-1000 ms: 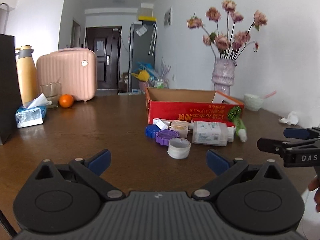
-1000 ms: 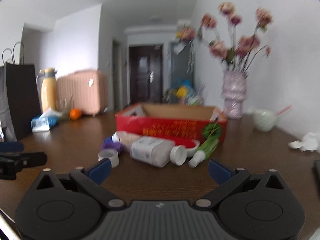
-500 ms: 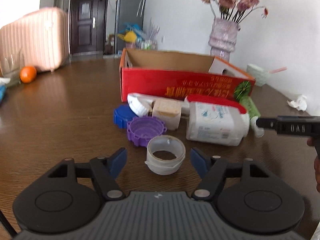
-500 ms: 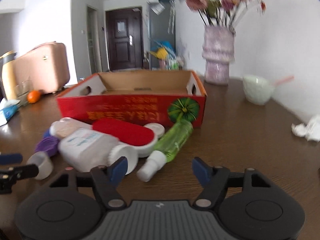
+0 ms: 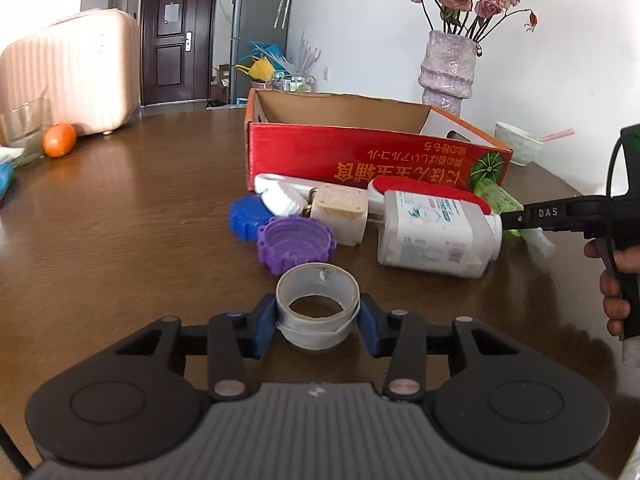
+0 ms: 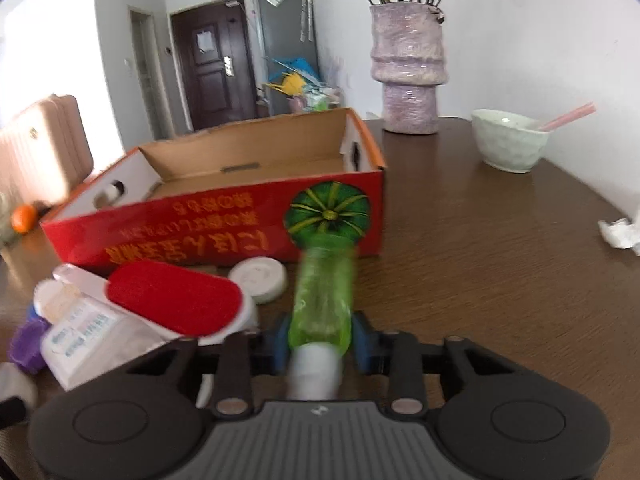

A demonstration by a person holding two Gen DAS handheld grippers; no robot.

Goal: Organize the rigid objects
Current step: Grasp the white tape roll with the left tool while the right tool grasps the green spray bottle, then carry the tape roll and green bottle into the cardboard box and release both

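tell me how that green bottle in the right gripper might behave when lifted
The green bottle looks like thin clear plastic, so probably light and slightly squeezable. Its round, smooth body could slip or rotate between the right gripper pads. Gripped near the white cap, its far end may droop.

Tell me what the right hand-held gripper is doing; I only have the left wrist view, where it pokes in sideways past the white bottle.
Observer: The right hand-held gripper is closed on the translucent green plastic spray bottle, pads on both sides near its white cap.
Reviewer: Is anything in the red cardboard box?
Observer: The red cardboard box shows only a bare brown floor in the right wrist view, though its near corner is hidden.
Reviewer: Anything behind the white bottle I can't see?
Observer: A round white plastic lid lies flat on the table, between the red-topped lint brush and the green bottle.
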